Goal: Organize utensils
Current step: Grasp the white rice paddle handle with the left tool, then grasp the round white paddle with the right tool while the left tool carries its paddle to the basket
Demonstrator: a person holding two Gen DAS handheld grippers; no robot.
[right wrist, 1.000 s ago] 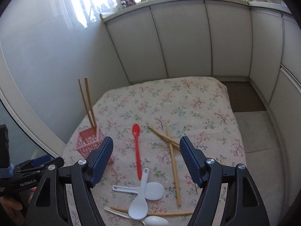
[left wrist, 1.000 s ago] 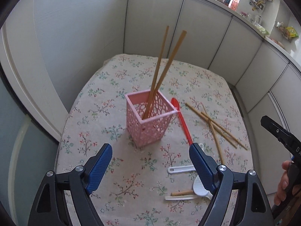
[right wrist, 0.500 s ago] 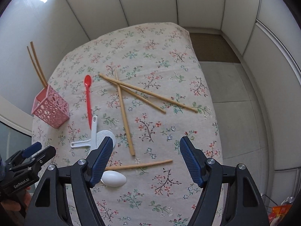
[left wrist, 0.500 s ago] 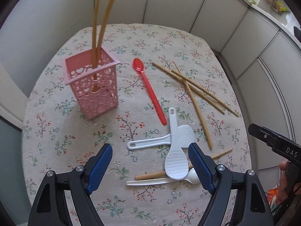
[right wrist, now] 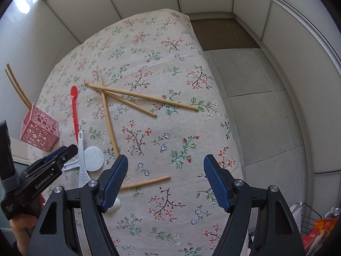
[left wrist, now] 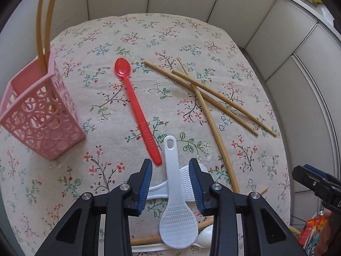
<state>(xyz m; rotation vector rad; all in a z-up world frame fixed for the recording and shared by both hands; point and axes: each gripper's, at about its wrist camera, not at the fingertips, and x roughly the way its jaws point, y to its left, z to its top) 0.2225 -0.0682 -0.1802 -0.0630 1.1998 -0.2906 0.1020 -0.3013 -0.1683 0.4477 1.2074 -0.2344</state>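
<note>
Left wrist view, left to right. Pink basket point(left wrist: 40, 115) at left edge of frame, on the floral worktop point(left wrist: 110, 192); two chopsticks in basket point(left wrist: 43, 27) stand in it, running out the upper left. These count as done.

Red spoon point(left wrist: 136, 111) lies loose at centre, bowl toward top of frame, handle end just beside the left tool point(left wrist: 170, 181).

Left tool, lower centre: jaws closing, white rice paddle point(left wrist: 175, 202) between them by its handle; pads not yet seen pressing, so nothing gripped. A second white paddle point(left wrist: 185, 183) lies crosswise beneath it. A white spoon point(left wrist: 205, 236) and one more chopstick point(left wrist: 145, 240) show at bottom, partly hidden.

Three loose chopsticks point(left wrist: 215, 98) crossed at centre right.

Right wrist view: right tool point(right wrist: 165, 181) hangs released, wide, over the worktop near a single chopstick point(right wrist: 145, 183); holds nothing.

Judgement: early stage. Two chopsticks stowed; spoons, paddles and four chopsticks left.
</note>
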